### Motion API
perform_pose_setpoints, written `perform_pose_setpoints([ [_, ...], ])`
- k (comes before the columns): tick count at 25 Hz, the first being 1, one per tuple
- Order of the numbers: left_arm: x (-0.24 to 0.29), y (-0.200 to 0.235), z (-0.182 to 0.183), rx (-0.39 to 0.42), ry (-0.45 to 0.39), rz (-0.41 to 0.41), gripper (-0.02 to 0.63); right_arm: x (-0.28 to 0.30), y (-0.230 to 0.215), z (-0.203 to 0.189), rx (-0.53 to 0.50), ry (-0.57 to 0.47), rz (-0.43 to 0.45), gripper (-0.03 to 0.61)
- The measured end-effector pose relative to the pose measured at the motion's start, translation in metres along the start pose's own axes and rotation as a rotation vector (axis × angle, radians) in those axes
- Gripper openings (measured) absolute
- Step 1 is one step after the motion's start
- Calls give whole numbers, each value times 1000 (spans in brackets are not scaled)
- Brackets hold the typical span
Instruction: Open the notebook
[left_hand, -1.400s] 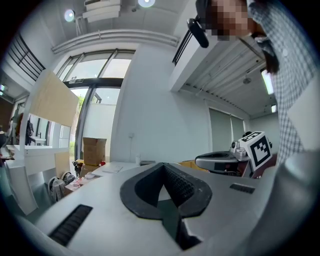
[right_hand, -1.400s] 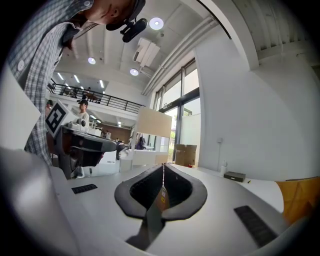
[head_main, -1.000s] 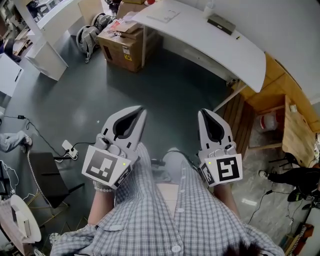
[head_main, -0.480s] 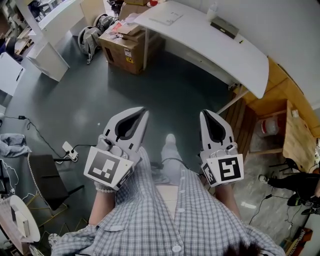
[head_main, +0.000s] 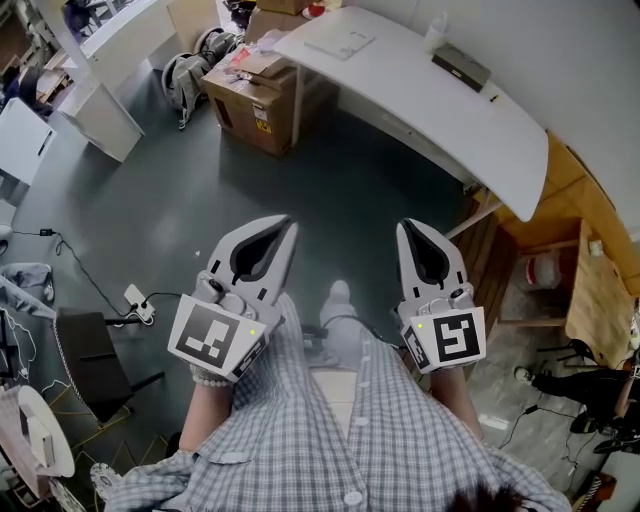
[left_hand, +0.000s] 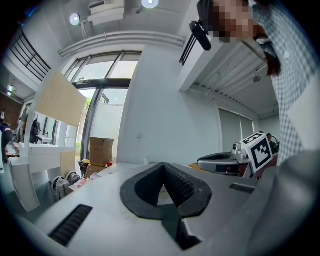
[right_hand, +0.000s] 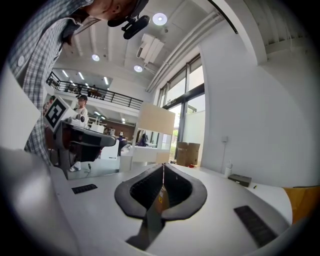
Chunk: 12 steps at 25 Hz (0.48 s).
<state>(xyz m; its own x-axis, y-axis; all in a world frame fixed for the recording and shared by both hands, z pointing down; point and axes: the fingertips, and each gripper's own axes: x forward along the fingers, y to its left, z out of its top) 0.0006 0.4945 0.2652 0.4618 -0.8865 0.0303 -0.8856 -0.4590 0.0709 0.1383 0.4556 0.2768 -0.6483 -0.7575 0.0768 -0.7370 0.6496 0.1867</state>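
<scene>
Notebook (head_main: 460, 68) well beyond left tongs (head_main: 284, 226), right tongs (head_main: 407, 229)

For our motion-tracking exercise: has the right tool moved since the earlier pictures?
Yes: the right tool has advanced toward the white table, now nearer it.

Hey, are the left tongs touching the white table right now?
Apart. The head view shows the left tongs held out over the grey floor, and a wide stretch of that floor separates their tips from the white table.
</scene>
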Motion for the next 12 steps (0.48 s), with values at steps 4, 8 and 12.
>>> perform_pose_setpoints([
  [4, 20, 7, 3, -4, 1, 21, 6, 19, -14, -1, -8, 3, 36, 23],
  [8, 43, 13, 8, -2, 0, 39, 6, 36, -34, -2, 4, -6, 49, 23],
  [12, 64, 21, 11, -9, -2, 71, 6, 55, -52, -3, 1, -7, 77, 23],
])
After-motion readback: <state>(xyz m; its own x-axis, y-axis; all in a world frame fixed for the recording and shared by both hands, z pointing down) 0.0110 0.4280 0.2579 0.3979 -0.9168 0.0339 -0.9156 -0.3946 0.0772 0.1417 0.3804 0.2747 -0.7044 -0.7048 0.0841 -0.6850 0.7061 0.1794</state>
